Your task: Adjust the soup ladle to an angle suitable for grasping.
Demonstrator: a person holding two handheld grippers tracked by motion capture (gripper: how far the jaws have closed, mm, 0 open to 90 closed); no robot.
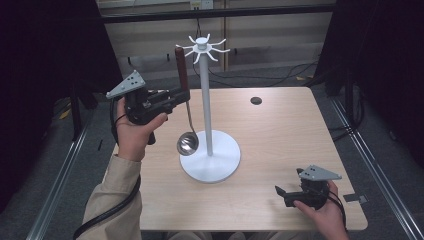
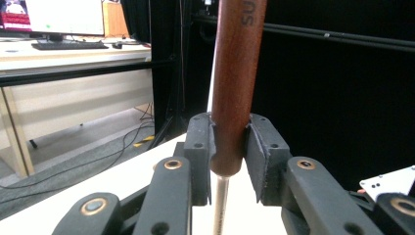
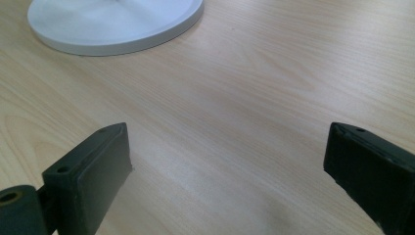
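My left gripper (image 1: 181, 94) pinches the ladle (image 2: 235, 88) upright by its handle; I'd raise it to a hook on the stand (image 1: 207, 100). My right gripper (image 3: 227, 171), jaws spread, rests on the table (image 1: 280, 130).

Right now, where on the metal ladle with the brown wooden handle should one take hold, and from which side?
Probably the lower end of the metal ladle's brown wooden handle, from the person's left, as the left gripper does: the ladle hangs upright, that round handle fits between flat jaws, and the white stand's pole blocks the other side.
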